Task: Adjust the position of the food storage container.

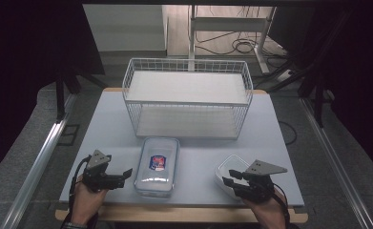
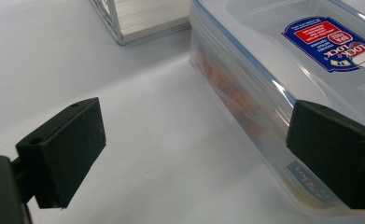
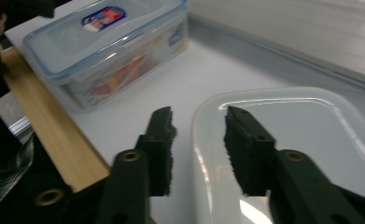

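Note:
A clear lidded box [image 1: 158, 164] with a red and blue label stands at the table's front middle, something orange and red inside it [image 2: 227, 93]. My left gripper [image 1: 124, 175] is just left of it, open wide; in the left gripper view [image 2: 196, 109] one jaw hangs over bare table and the other is at the box's side wall. A small clear lidless tub [image 1: 229, 164] sits at the front right. My right gripper [image 3: 197, 113] straddles the tub's near rim [image 3: 203, 154], one jaw outside, one over the inside, with a gap and no visible pressing.
A white wire basket [image 1: 186, 61] stands at the back middle of the grey table [image 1: 112, 124], with nothing in it. The table's wooden front edge [image 3: 45, 116] runs close under both hands. Metal rails and cables lie on the floor around.

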Demonstrator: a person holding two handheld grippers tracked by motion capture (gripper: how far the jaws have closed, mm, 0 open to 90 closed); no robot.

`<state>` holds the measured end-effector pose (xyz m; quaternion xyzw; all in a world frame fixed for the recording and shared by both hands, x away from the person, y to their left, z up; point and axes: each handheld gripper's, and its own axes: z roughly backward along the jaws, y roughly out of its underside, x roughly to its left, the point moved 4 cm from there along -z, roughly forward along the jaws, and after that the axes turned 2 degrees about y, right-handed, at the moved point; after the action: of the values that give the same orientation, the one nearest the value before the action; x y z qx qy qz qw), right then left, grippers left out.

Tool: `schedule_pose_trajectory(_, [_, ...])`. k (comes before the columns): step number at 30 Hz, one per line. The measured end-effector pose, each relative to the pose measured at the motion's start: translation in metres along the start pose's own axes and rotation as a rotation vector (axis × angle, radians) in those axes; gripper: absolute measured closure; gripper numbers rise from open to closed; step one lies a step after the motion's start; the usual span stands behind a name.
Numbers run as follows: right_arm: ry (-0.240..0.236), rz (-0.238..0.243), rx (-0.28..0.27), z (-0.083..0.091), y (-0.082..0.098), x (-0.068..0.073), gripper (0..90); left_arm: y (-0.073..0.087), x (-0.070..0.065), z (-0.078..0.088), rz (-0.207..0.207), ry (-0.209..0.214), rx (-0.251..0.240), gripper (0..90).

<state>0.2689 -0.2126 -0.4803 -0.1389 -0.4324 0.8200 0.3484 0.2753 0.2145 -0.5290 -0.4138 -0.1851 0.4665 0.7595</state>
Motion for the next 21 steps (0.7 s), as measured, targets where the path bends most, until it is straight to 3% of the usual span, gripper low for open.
schedule_pose_trajectory(6, [-0.060,0.041,0.044,-0.008,0.002,0.014,83.3,0.001,0.003,0.001,0.015,-0.002,-0.005,4.7])
schedule_pose_trajectory(8, [-0.066,0.081,0.090,-0.013,0.005,0.021,88.2,0.001,0.004,0.001,0.014,-0.005,-0.002,4.8])
schedule_pose_trajectory(14, [-0.048,0.088,0.157,-0.020,0.012,0.019,88.8,0.002,0.004,0.000,0.017,-0.010,0.010,5.3])
schedule_pose_trajectory(16, [-0.032,0.073,0.177,-0.019,0.015,0.012,88.9,0.002,0.004,-0.001,0.018,-0.011,0.014,5.4])
schedule_pose_trajectory(21, [-0.016,0.054,0.173,-0.015,0.017,0.001,88.9,0.003,0.003,-0.003,0.019,-0.009,0.022,5.5])
